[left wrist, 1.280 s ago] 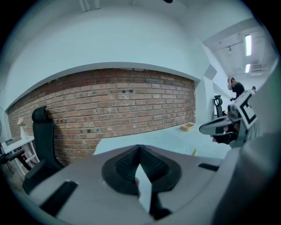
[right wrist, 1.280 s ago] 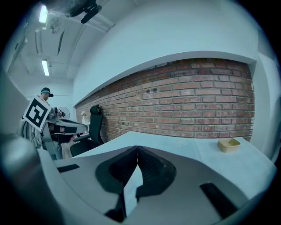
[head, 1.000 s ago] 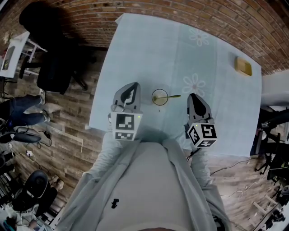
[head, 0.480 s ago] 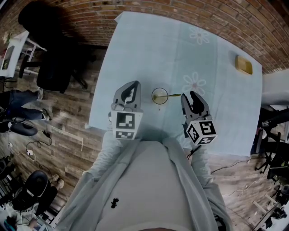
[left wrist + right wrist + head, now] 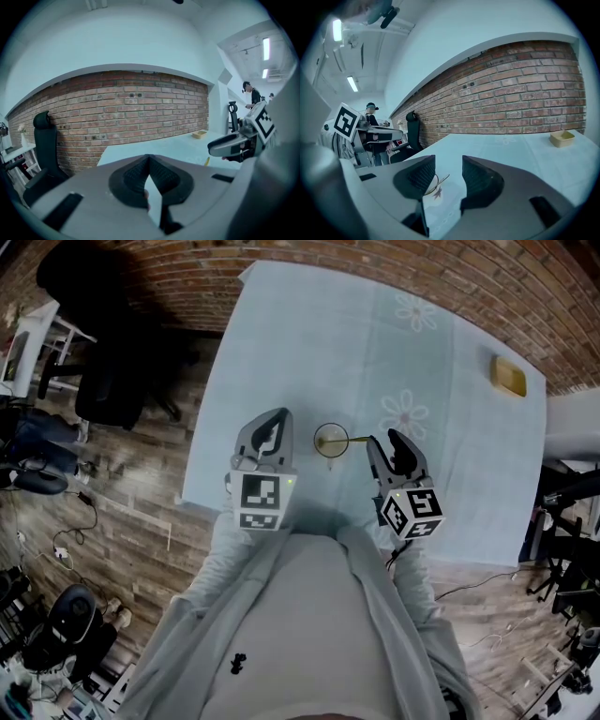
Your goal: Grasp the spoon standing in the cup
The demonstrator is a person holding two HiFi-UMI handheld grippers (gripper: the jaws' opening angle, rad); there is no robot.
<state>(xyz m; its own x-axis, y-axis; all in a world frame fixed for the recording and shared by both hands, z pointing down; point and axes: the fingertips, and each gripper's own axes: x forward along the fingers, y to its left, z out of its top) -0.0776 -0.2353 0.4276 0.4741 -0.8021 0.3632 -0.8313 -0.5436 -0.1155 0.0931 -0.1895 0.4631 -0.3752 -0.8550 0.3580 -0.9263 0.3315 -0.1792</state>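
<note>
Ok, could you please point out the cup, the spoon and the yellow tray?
cup (image 5: pixel 317 440): head view, left of its rim
spoon (image 5: pixel 360 439): head view, its handle beyond the cup
yellow tray (image 5: pixel 506 377): head view, its bare floor

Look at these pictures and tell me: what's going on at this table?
A person stands at a table with a gripper in each hand. On it is a cup with a spoon leaning out toward the right. The right gripper is at the spoon's handle, its jaws opening. The handle shows ahead in the gap, but the pads are not on it. The left gripper hovers left of the cup, shut and empty. The spoon is not yet grasped.
</note>
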